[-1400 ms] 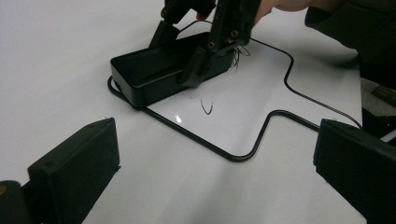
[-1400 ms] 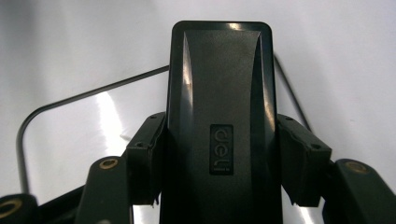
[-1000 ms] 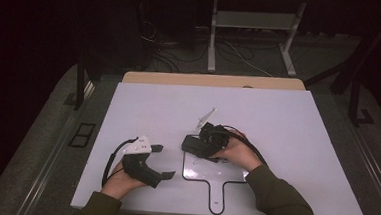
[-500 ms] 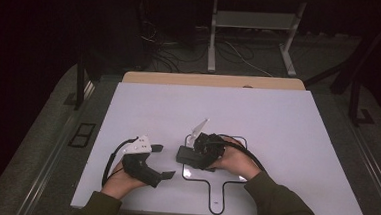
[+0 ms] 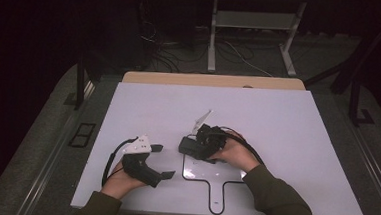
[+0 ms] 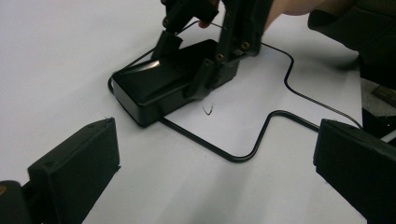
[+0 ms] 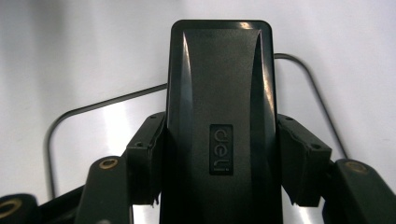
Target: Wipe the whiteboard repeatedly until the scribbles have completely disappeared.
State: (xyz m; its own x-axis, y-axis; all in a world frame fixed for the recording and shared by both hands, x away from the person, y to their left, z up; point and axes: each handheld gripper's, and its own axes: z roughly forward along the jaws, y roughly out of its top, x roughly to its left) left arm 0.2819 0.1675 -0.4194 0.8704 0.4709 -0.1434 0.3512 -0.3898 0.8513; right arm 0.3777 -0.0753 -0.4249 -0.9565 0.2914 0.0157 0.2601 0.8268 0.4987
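A glossy black box (image 7: 219,93) with an embossed logo is clamped by its long sides in my right gripper (image 7: 219,163), which is shut on it. In the high view the box (image 5: 188,146) lies low over the top-left corner of a black paddle-shaped outline (image 5: 214,181) drawn on the white table. The left gripper view shows the box (image 6: 154,88) resting on the table across that outline (image 6: 261,135). My left gripper (image 5: 162,161) rests on the table left of the box, jaws wide open and empty, pointing toward it (image 6: 215,172).
The white table (image 5: 287,123) has a wooden strip (image 5: 210,80) along its far edge. Behind it, a metal stand (image 5: 253,26) and loose cables (image 5: 167,51) sit on the dark floor. A small curved mark (image 6: 208,109) lies inside the outline.
My right gripper with the black box has shifted a little left and lowered onto the outline's corner. The left gripper has stayed put.
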